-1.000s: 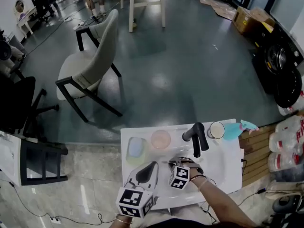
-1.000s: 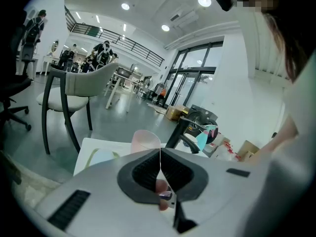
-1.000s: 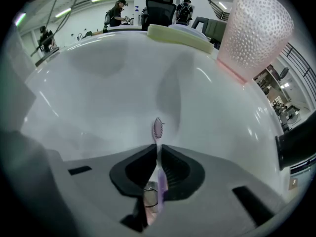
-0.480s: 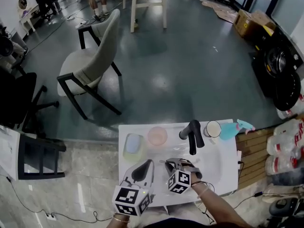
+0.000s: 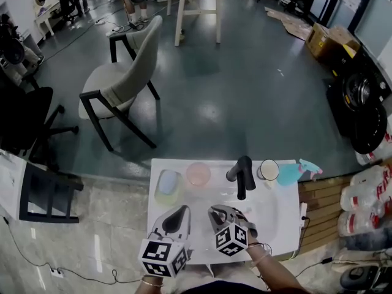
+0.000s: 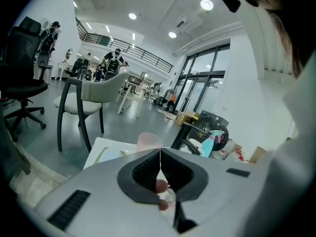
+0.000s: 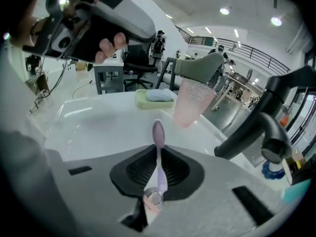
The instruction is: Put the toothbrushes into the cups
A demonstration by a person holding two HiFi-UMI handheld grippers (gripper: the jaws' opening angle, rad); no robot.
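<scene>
My right gripper (image 7: 158,154) is shut on a lilac toothbrush (image 7: 158,135), whose head sticks out past the jaws toward the pink cup (image 7: 193,102). In the head view the right gripper (image 5: 215,213) hovers over the white sink basin (image 5: 269,216), a little below the pink cup (image 5: 198,173). A white cup (image 5: 267,169) stands right of the black faucet (image 5: 241,176). My left gripper (image 5: 179,214) is shut with nothing in it, near the sink's front left; in its own view the left gripper (image 6: 160,154) has its jaws pressed together, with the pink cup (image 6: 149,142) beyond.
A green soap dish (image 5: 168,185) with a pale blue soap sits left of the pink cup. A turquoise spray bottle (image 5: 298,170) lies at the sink's right end. A grey chair (image 5: 125,81) and black chairs (image 5: 37,182) stand on the floor beyond.
Both grippers have drifted slightly down and left relative to the sink. The right one still holds the toothbrush.
</scene>
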